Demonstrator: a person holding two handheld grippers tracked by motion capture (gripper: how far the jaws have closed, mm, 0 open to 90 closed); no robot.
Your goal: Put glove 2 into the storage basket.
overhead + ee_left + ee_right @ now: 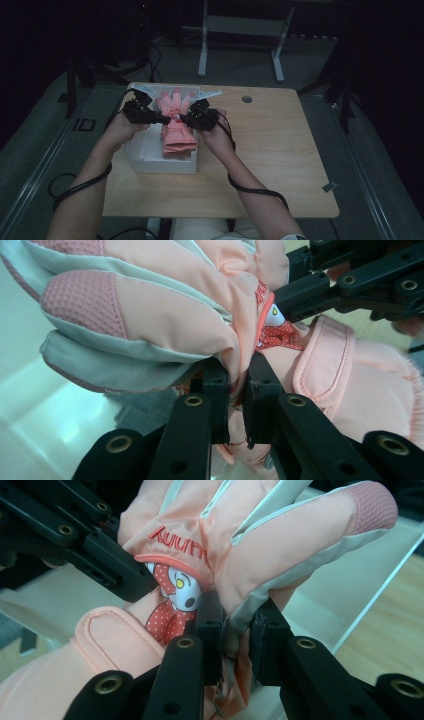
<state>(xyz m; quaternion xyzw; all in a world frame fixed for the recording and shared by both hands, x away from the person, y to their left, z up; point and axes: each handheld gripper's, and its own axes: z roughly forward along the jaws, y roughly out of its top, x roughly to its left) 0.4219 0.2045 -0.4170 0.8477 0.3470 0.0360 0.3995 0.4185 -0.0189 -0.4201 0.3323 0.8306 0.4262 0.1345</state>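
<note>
Together, the left gripper [161, 119] and right gripper [186, 119] each pinch an edge of the padded pink ski glove [176, 122] with narrowed jaws, holding it over the open white box [150, 162] on the wooden surface [270, 150].

high: above, looking forward-down | gripper views: close, opposite sides, sharing glove [165, 315]
</note>
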